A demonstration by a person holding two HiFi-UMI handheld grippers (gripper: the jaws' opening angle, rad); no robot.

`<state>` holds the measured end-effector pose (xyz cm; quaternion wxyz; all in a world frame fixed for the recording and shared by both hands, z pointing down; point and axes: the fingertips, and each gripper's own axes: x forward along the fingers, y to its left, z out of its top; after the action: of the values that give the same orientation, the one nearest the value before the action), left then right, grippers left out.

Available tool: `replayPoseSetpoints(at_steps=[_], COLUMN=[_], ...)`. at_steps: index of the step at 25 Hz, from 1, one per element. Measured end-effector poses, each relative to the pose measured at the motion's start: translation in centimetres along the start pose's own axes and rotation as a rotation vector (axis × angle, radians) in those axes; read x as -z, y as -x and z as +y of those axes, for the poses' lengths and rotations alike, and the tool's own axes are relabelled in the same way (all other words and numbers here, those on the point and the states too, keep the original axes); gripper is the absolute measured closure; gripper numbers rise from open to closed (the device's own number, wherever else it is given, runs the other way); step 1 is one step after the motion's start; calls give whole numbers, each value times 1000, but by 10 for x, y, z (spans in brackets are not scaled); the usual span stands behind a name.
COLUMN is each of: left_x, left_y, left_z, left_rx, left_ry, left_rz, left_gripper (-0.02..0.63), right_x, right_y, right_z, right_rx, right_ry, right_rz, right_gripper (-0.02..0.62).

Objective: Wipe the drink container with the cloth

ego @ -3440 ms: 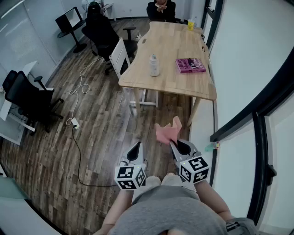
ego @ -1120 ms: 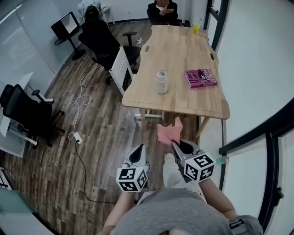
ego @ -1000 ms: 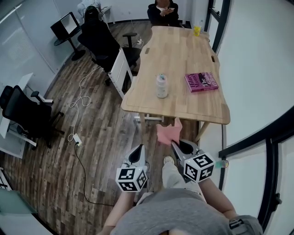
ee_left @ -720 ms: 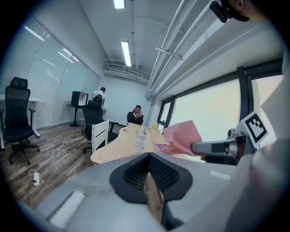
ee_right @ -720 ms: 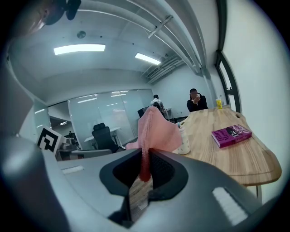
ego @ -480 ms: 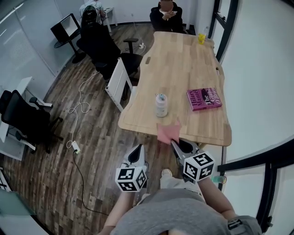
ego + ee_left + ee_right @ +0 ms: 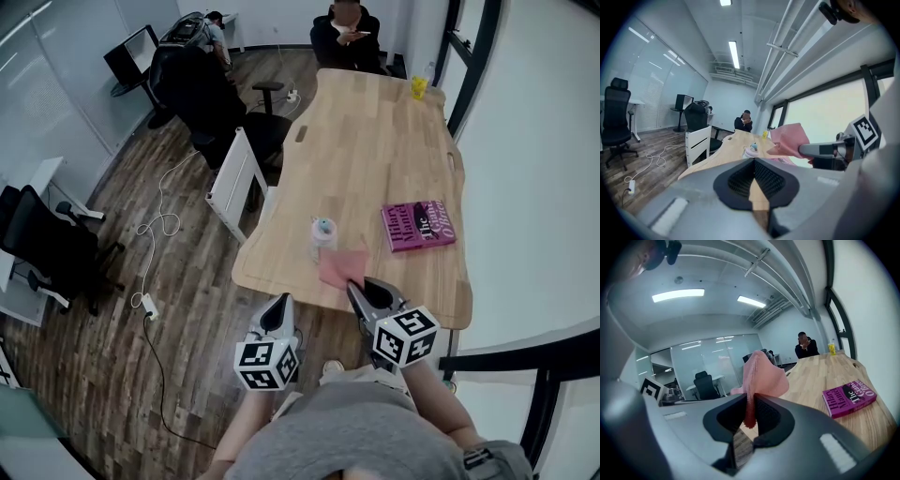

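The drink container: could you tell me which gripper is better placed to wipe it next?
Right, probably: the right gripper is shut on the pink cloth, close beside the drink container; the left gripper is shut and empty, farther off.

Left grey hand-held gripper (image 7: 278, 311): jaws pressed together, empty. Right grey hand-held gripper (image 7: 360, 292) beside it, slightly ahead, jaws clamped on thin pink cloth (image 7: 343, 266) sticking out past its tips.
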<state>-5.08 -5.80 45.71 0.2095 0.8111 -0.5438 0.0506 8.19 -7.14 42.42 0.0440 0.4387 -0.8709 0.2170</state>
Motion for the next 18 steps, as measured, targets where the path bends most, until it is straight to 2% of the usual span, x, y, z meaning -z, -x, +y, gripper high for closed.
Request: replayPoseSetpoints(at_steps=[9,18], left_x=[-11,-6], left_y=[-40,-51], left_z=[3,11], left_rx=[-31,-51], left_ry=[6,19], left_rz=[-14,8], left_gripper=[606,606], right_x=[-21,-30], right_y=[-30,-67], right_z=[-47,-78], right_rx=[16,43], right_ry=[3,-8], right_rz=[6,27], right_gripper=[554,554])
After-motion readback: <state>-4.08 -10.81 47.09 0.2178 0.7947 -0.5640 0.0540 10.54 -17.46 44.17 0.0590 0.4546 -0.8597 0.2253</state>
